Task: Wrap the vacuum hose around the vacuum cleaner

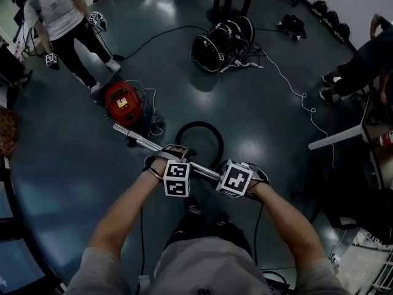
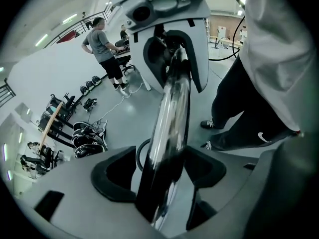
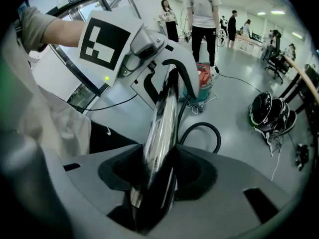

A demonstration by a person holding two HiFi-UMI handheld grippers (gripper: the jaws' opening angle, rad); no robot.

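Note:
The red vacuum cleaner (image 1: 123, 102) stands on the dark floor ahead of me; in the right gripper view the vacuum cleaner (image 3: 202, 86) shows behind the left gripper. Its chrome tube (image 1: 141, 140) is lifted at a slant, and the black hose (image 1: 199, 141) curls in a loop on the floor below it. My left gripper (image 1: 174, 154) straddles the tube (image 2: 172, 113) with a gap at one pad, so its jaws stand open. Further along, the right gripper (image 1: 233, 168) is shut on the same tube (image 3: 162, 128). The hose (image 3: 204, 131) loops just beyond those jaws.
A person in a white shirt (image 1: 61, 11) holding grippers stands behind the vacuum. Black round cases (image 1: 218, 42) with cables sit farther back. A white cable (image 1: 295, 85) snakes across the floor at the right, near another person (image 1: 362, 60). A cord (image 1: 150, 106) lies beside the vacuum.

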